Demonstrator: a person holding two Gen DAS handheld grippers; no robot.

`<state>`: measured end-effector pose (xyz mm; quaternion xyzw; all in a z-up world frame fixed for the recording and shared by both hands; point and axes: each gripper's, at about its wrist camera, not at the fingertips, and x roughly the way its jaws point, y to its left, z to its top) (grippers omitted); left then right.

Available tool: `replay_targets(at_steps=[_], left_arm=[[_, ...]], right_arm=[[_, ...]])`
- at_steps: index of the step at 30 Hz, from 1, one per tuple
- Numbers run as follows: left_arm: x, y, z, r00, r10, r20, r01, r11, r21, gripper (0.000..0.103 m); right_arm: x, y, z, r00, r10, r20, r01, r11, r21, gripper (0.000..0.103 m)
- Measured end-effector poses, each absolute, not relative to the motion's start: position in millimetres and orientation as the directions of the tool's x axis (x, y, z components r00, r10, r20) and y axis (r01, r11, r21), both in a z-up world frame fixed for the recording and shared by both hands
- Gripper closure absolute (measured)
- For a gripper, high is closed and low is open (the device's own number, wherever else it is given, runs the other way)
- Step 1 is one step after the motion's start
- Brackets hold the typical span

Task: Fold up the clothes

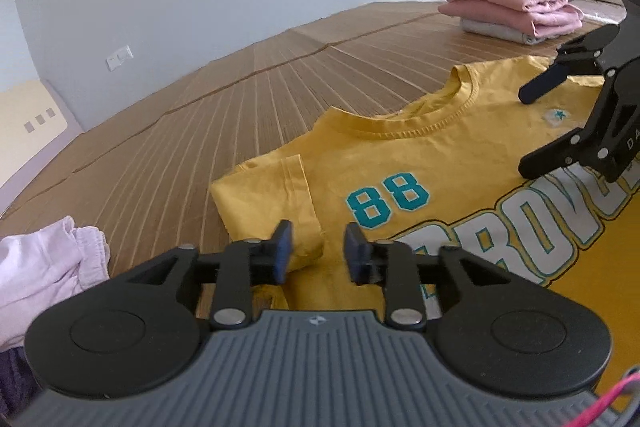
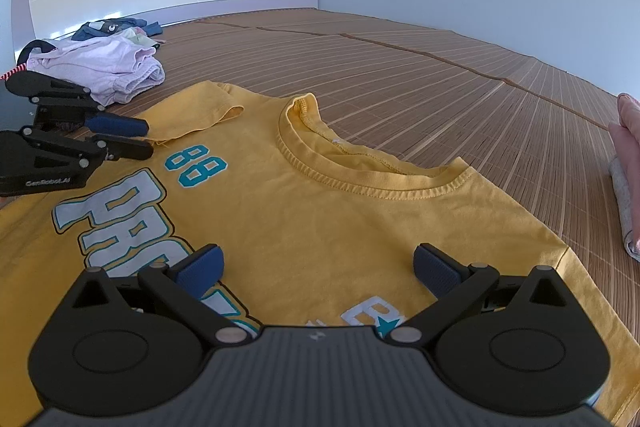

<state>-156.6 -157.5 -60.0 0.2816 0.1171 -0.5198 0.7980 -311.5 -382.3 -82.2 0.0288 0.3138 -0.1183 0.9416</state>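
Yellow tee [image 2: 320,211] lies face up and flat on the bed's bamboo mat [image 2: 440,75], collar [image 2: 360,171] away from both cameras. Left claw [image 1: 318,251] part-open, empty, just short of the sleeve [image 1: 280,195] on its side of the collar. Right claw [image 2: 318,267] wide apart, empty, above the chest print. Judgement: sleeve fold is next. Pinch the sleeve hem only, one layer, and keep the body flat.

We see two black grippers, left gripper [image 1: 318,253] and right gripper [image 2: 318,269], with blue ribbed pads [image 2: 202,269], silver screws, grey ridged bodies, and white lettering.
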Motion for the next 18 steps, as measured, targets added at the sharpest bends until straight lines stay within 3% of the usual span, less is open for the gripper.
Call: replay_targets(at_steps=[2, 12, 18], left_arm=[[-156.1, -156.0, -58.8, 0.428, -0.766, -0.479, 0.898, 0.300, 0.322, 0.056], [-154.3, -156.8, -60.7, 0.395, -0.771, -0.500, 0.916, 0.293, 0.273, 0.054], [-146.9, -145.4, -44.8, 0.353, -0.807, -0.474, 0.934, 0.329, 0.136, 0.033]], right_arm=[[-311.6, -382.3, -82.2, 0.775, -0.205, -0.598, 0.241, 0.970, -0.020, 0.000], [-319.0, -389.0, -71.1, 0.804, -0.182, -0.566, 0.253, 0.966, 0.048, 0.000], [-332.9, -403.9, -53.7, 0.839, -0.230, -0.493, 0.326, 0.938, 0.116, 0.000]])
